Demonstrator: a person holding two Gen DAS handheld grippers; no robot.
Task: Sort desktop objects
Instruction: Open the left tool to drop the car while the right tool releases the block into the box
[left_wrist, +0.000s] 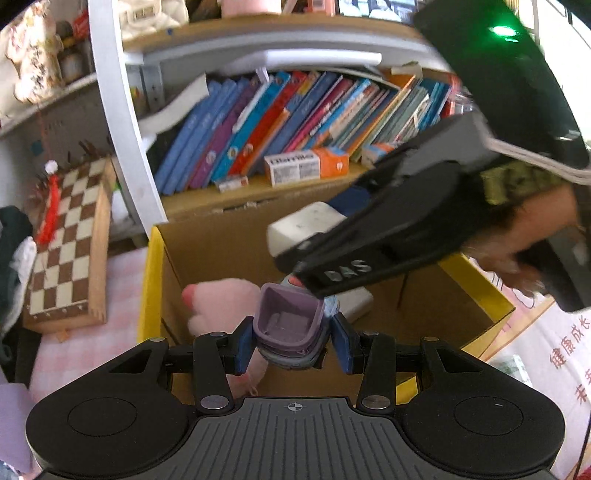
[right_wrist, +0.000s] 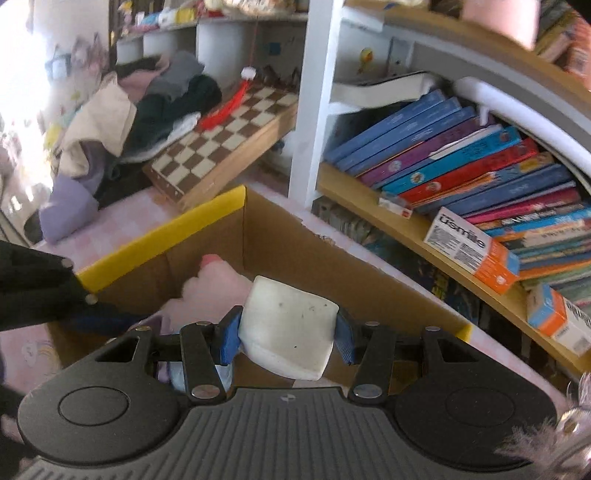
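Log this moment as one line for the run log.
left gripper: shut on purple container | right gripper: shut on white block | both over cardboard box

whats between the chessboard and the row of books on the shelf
In the right wrist view, a white upright shelf post stands between the chessboard and the row of books. The left wrist view shows the same post between them.

We are in a home, most likely a child's room. A shelf (left_wrist: 258, 192) holds a leaning row of bright children's books (right_wrist: 480, 170), a wooden chessboard (left_wrist: 70, 240) rests on a pink checked cover (left_wrist: 110, 295), and a heap of clothes (right_wrist: 147, 107) lies behind it. A pink plush toy (left_wrist: 221, 302) lies in a cardboard box (left_wrist: 221, 243).
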